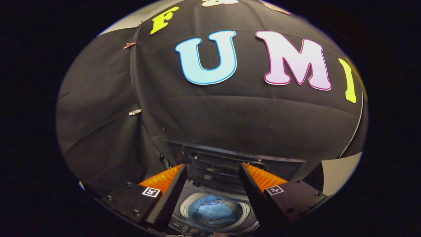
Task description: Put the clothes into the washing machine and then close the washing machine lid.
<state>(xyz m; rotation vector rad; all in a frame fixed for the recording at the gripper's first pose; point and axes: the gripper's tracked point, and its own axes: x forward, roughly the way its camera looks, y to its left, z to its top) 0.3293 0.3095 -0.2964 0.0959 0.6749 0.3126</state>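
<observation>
Below and between the fingers stands the washing machine (184, 197), seen from above with its round drum open. Blue clothes (215, 210) lie inside the drum. The machine's dark lid (223, 161) stands raised at the back, just beyond the fingertips, leaning toward the black cloth wall. My gripper (213, 169) hovers above the drum opening, open, with a wide gap and nothing held between its fingers.
The black cloth wall (230, 115) hangs close behind the washing machine and curves round to the left. A control panel (187, 228) with small buttons runs along the machine's near edge. A pale wall strip (338, 174) shows at the right.
</observation>
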